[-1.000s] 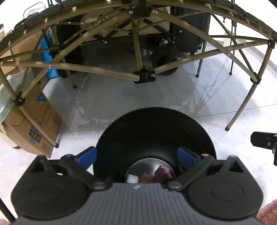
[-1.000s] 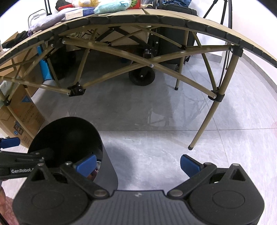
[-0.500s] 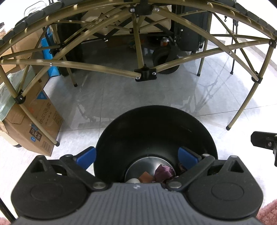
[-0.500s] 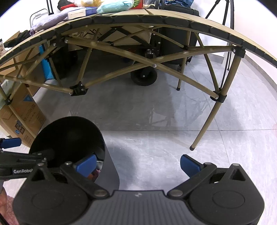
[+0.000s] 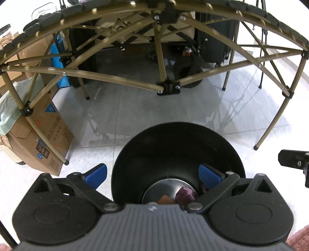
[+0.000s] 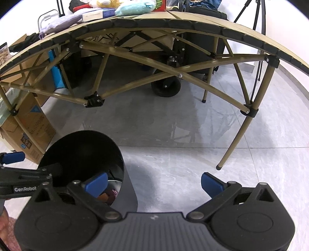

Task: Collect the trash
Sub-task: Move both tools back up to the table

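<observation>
A black round trash bin [image 5: 177,154] stands on the floor, seen from above in the left wrist view. At its bottom lie a purple wrapper [image 5: 185,195] and an orange-brown scrap [image 5: 164,199]. My left gripper [image 5: 154,173] is open and empty above the bin, its right fingertip over the opening. The bin also shows at the lower left of the right wrist view [image 6: 83,150]. My right gripper [image 6: 154,183] is open and empty, to the right of the bin over bare floor.
A folding table with tan legs [image 6: 235,139] and cross braces [image 5: 168,87] arches over the grey tile floor. Cardboard boxes [image 5: 44,139] stand at the left. A black wheeled cart [image 6: 166,88] sits behind the table. Soft items [image 6: 133,7] lie on the tabletop.
Both grippers have risen and pulled back slightly; the bin looks a little smaller and lower in view. Both stay open.
</observation>
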Demonstrator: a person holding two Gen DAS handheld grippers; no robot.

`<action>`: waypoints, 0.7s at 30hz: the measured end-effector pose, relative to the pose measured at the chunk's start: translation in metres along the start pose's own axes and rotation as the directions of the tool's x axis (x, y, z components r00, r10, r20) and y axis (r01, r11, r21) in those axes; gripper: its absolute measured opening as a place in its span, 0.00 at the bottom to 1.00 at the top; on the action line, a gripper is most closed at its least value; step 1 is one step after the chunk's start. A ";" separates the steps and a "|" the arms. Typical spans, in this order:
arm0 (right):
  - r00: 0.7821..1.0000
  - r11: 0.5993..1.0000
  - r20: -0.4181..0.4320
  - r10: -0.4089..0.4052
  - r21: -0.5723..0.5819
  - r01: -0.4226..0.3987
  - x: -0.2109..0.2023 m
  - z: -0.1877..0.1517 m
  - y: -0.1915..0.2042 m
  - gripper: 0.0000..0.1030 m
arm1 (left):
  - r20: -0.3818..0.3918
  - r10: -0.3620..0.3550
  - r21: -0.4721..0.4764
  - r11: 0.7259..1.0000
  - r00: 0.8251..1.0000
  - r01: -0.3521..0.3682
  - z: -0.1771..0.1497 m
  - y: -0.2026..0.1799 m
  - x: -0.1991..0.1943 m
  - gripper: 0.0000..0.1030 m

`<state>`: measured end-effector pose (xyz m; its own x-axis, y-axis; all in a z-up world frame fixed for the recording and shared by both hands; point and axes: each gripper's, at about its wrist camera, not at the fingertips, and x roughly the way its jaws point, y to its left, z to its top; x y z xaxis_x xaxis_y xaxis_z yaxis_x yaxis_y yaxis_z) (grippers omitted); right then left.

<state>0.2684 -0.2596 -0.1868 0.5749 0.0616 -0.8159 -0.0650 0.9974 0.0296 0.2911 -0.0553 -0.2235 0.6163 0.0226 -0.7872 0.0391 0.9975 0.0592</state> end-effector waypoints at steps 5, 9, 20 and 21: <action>0.998 0.999 0.053 0.046 -0.004 -0.046 -0.014 0.007 0.001 1.00 | 0.081 0.008 -0.033 0.999 0.997 -0.005 0.008 0.009 -0.022 1.00; 0.989 0.996 0.110 0.094 -0.011 -0.093 -0.029 0.018 0.004 1.00 | 0.177 0.026 -0.054 0.998 0.984 -0.016 0.014 0.015 -0.044 1.00; 0.918 0.982 0.347 0.190 -0.049 -0.185 -0.079 0.068 0.020 1.00 | 0.380 0.067 -0.092 0.995 0.923 -0.035 0.048 0.029 -0.094 1.00; 0.909 0.981 0.370 0.193 -0.051 -0.187 -0.082 0.074 0.021 1.00 | 0.390 0.073 -0.100 0.994 0.918 -0.037 0.052 0.032 -0.096 1.00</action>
<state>0.2805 -0.2411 -0.0769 0.8117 0.2616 -0.5222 -0.2130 0.9651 0.1523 0.2744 -0.0289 -0.1140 0.8755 0.0676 -0.4785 -0.0626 0.9977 0.0264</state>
